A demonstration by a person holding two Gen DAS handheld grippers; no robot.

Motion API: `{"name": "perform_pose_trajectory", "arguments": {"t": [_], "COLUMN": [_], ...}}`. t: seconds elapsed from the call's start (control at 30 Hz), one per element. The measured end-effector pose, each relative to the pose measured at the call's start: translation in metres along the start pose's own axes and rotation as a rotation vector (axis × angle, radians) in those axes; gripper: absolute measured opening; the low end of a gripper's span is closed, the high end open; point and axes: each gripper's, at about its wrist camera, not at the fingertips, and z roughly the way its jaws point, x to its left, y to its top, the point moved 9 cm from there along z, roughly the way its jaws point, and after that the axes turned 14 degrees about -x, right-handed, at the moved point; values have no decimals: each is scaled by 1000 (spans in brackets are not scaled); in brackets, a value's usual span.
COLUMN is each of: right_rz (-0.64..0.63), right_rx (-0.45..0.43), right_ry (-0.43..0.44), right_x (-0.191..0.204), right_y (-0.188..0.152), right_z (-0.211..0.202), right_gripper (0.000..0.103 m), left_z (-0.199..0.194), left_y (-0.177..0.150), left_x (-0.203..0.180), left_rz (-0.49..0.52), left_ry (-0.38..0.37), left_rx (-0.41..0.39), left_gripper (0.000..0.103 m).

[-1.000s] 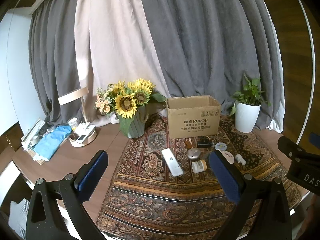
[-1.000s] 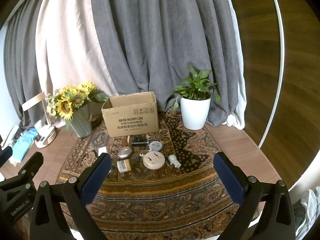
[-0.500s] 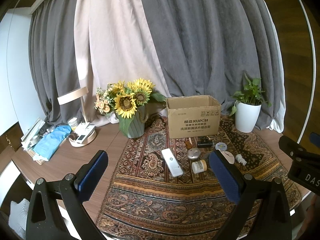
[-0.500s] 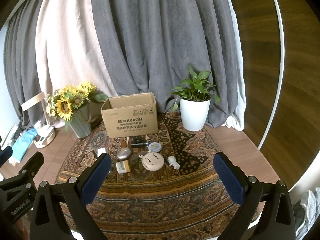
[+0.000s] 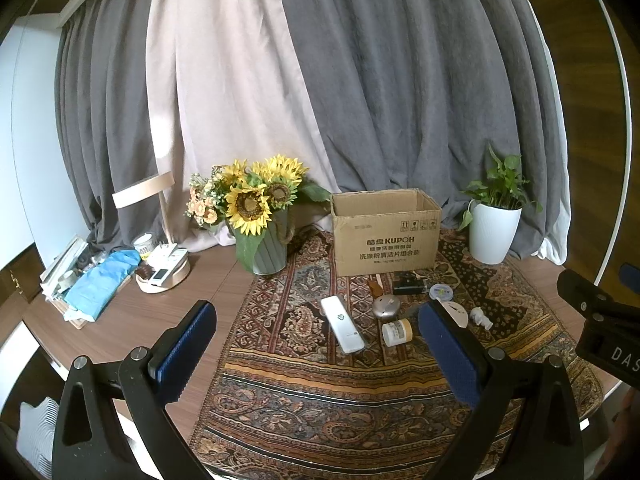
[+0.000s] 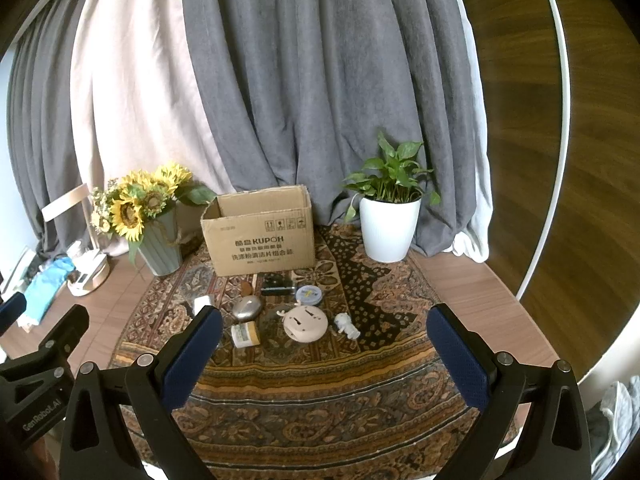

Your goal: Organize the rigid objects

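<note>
Left gripper (image 5: 316,344) spread wide, empty, above near edge of patterned rug (image 5: 360,396). Right gripper (image 6: 324,346) likewise agape, holding nothing. Mid-rug — white remote (image 5: 343,324), small jar (image 6: 244,335), round cream disc (image 6: 305,323), silver pebble-shaped piece (image 6: 247,308) scattered. Behind them — open cardboard box (image 6: 260,236), upright.

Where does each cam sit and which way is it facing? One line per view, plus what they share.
Left wrist: sits on the left gripper, raised, looking forward and down across the rug at the cardboard box; its own two open fingers show, and the right gripper at the right edge.
Right wrist: sits on the right gripper, further right, same heading; its open fingers show, and the left gripper at the left edge.
Shared: box, sunflower vase, white potted plant, small items on the rug.
</note>
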Motion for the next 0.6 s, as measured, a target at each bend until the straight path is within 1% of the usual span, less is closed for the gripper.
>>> {"name": "perform_pose_trajectory", "arguments": {"t": [0.6], "right_rz": [0], "right_rx": [1], "right_ry": [-1], "right_x": [1], "right_y": [-1], "right_z": [1], "right_gripper": [103], "left_z": [1], "left_y": [-4], "left_x": [-2], "left_rz": [-3], "left_ry": [-5], "left_rx": [5], "left_gripper": [103]}}
